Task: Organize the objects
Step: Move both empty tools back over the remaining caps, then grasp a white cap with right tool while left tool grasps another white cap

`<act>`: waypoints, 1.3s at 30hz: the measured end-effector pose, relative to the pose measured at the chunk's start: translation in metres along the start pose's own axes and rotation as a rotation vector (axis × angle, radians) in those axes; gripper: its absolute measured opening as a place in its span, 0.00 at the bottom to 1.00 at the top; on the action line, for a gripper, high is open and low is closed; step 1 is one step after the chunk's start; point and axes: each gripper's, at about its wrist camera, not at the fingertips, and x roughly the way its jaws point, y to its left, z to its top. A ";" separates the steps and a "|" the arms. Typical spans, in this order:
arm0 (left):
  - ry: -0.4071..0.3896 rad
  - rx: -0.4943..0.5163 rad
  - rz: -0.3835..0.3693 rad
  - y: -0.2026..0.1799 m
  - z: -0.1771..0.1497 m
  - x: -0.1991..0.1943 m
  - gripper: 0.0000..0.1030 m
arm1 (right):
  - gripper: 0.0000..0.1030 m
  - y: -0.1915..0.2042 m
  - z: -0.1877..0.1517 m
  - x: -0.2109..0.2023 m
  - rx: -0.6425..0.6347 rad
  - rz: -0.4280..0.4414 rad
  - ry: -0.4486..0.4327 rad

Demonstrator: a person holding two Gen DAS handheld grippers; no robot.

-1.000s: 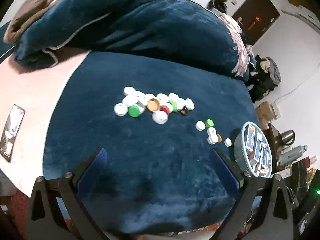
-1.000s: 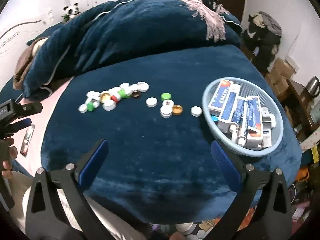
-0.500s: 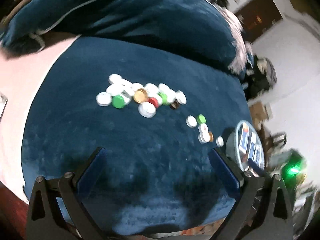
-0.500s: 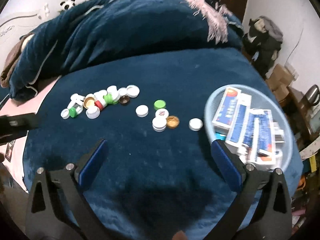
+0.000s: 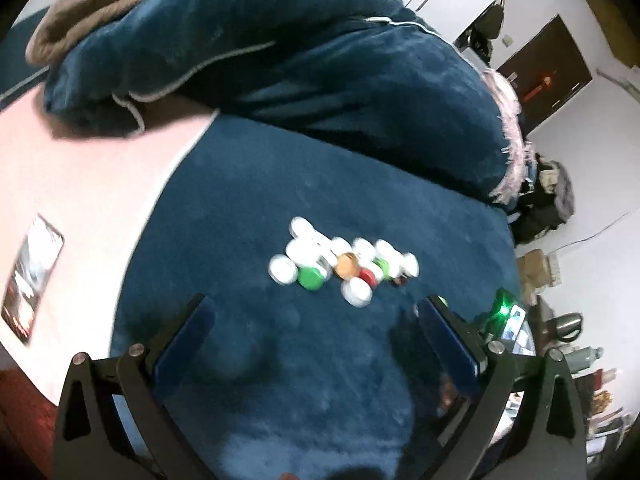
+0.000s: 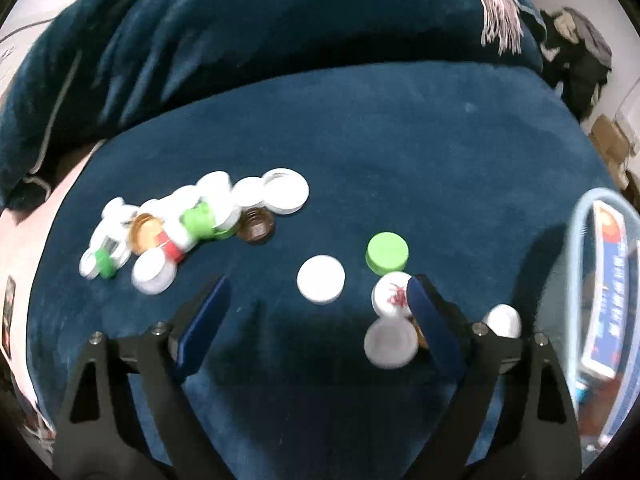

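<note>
**Both grippers dropped in closer to the caps**

Left view: since a second ago you've swung nearer, so the cap pile [image 5: 344,266] now sits just ahead of your left gripper [image 5: 316,322], a bit right of its centreline. Jaws are spread wide, nothing between them. The basket [image 5: 520,322] is barely peeking past the right finger.

Right view: your right gripper [image 6: 318,304] has come down low over the loose caps. It's wide open and empty too. A plain white cap [image 6: 321,279] lies between the fingertips, the green cap [image 6: 387,252] just beyond, and the printed cap [image 6: 390,294] touches the right finger, with another white cap [image 6: 390,343] beside it.

Heads up: closing from here could catch two caps at once, or nudge the printed one away across the soft blanket [image 6: 400,140]. Everything's blurry, so slow down first.
</note>
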 end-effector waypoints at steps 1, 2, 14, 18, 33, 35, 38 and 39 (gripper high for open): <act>0.004 0.001 0.008 0.003 0.005 0.005 0.99 | 0.82 -0.001 0.001 0.007 0.004 0.005 0.013; 0.005 -0.007 0.011 0.008 0.012 0.011 0.99 | 0.79 -0.001 0.002 0.012 -0.001 0.005 0.023; 0.082 0.203 0.186 0.036 0.002 0.114 0.98 | 0.30 0.009 -0.031 -0.011 -0.053 0.110 0.025; 0.114 0.277 0.169 0.028 -0.011 0.145 0.93 | 0.30 0.017 -0.045 -0.028 -0.076 0.142 0.018; 0.195 0.393 0.106 0.014 -0.017 0.180 0.31 | 0.30 0.012 -0.038 -0.031 -0.096 0.180 0.017; 0.198 0.387 0.083 0.013 -0.018 0.168 0.31 | 0.30 0.009 -0.037 -0.038 -0.081 0.178 0.001; 0.190 0.414 0.068 0.003 -0.021 0.149 0.31 | 0.30 0.003 -0.036 -0.050 -0.060 0.185 -0.023; 0.185 0.427 0.066 -0.002 -0.021 0.145 0.31 | 0.30 0.002 -0.036 -0.054 -0.054 0.189 -0.030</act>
